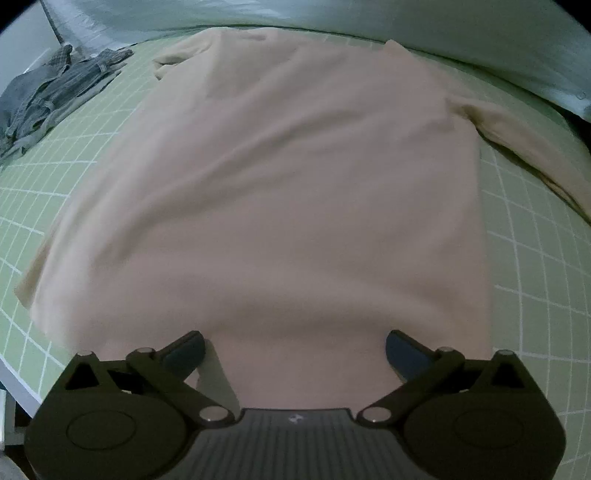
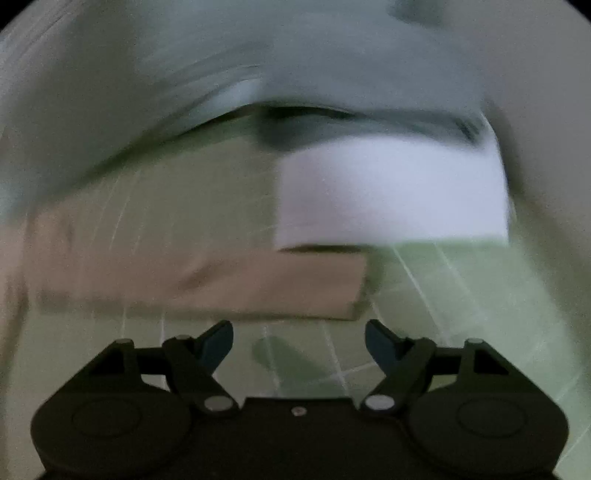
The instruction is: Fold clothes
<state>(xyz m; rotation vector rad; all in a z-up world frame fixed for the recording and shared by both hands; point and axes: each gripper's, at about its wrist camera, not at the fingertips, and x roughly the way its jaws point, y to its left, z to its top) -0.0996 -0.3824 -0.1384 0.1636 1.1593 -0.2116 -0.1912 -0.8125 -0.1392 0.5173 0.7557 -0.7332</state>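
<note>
A pale pink long-sleeved top (image 1: 280, 192) lies spread flat on the green gridded mat (image 1: 535, 258), its hem nearest the left wrist camera and its neck at the far end. My left gripper (image 1: 295, 350) hovers over the hem with its jaws wide apart and nothing pinched. The top's right sleeve (image 1: 528, 147) stretches off to the right. In the blurred right wrist view that sleeve (image 2: 221, 284) lies across the mat (image 2: 461, 288), just beyond my right gripper (image 2: 299, 341), which stands open with only mat between its fingers.
A heap of grey checked clothes (image 1: 55, 96) sits at the mat's far left corner. A pale grey-blue sheet (image 1: 443, 26) runs along the mat's far edge. A white folded item (image 2: 391, 192) rests on the mat beyond the sleeve. The table's front edge (image 1: 18, 380) shows at lower left.
</note>
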